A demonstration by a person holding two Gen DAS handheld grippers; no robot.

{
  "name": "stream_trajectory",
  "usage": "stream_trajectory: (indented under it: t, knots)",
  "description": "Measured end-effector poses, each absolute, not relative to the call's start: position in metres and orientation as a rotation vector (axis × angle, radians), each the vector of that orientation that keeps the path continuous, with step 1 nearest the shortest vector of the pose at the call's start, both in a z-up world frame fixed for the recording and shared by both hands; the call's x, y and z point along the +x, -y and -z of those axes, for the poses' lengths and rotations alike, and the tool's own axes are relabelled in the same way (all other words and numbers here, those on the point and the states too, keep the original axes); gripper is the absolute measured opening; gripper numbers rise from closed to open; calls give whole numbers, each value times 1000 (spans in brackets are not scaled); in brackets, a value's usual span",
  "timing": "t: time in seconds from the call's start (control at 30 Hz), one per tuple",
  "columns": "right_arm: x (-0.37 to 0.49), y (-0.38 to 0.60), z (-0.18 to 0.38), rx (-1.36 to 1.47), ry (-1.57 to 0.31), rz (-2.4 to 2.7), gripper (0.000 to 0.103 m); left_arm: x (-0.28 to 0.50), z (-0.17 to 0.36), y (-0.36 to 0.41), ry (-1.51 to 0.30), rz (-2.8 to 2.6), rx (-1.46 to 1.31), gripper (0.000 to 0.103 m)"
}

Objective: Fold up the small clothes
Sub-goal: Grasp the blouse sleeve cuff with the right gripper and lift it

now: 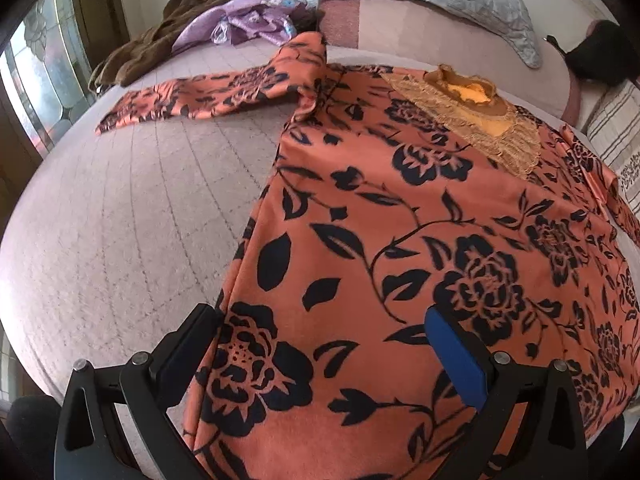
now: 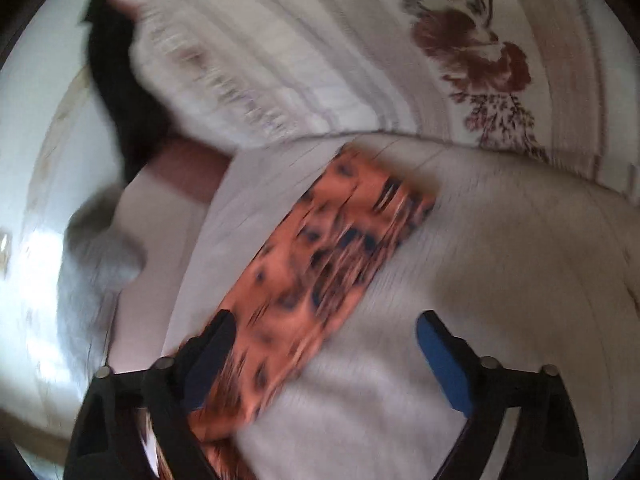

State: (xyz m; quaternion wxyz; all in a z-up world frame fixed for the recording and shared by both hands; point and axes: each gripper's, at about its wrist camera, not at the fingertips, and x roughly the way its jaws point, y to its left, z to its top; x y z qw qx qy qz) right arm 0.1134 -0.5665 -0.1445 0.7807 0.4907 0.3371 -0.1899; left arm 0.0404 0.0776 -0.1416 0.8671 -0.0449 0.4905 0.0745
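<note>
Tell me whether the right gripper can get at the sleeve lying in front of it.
Probably yes. The right gripper is open, and the orange floral sleeve lies flat on the bedspread, running past its left finger with nothing on top. The view is blurred, though.

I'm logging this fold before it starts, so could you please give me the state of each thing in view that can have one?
Orange floral top: spread flat on the bed, front up, unfolded.
Its left sleeve: stretched out sideways, bent at the shoulder.
Its other sleeve: lying flat on the bedspread; picture blurred.
Left gripper: open, over the hem.
Right gripper: open, over the sleeve.
Purple garment: crumpled.
Brown garment: heaped.
</note>
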Motion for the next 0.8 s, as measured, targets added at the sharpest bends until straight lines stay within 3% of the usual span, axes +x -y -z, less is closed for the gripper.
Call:
stream_trajectory:
  t: [0.13,0.17,0.23,0.27,0.3,0.33,0.53,0.67,0.8]
  knots:
    - [139,585,156,1050,-692,481,76,41,147,-80,-1001,-157,-74,103]
    - [145,587,157,1037,-695,496,69,40,148,-83,-993,-155,-89,103]
    - [155,590,155,993,-725,542,50,40,150,-89,-980,-147,-131,103]
    - [162,592,155,963,-745,566,29,39,151,-92,-973,-147,-145,103]
    - [169,594,153,924,-777,595,16,40,151,-93,-966,-145,-160,103]
    - [174,596,153,901,-796,607,10,40,151,-94,-966,-139,-162,103]
    - [215,536,70,657,-728,426,7,43,151,-94,-968,-108,-133,103]
    - [225,420,-22,547,-598,131,7,37,143,-104,-963,-74,-187,103]
    - [218,304,-66,572,-526,-134,7,28,126,-128,-912,-97,-304,103]
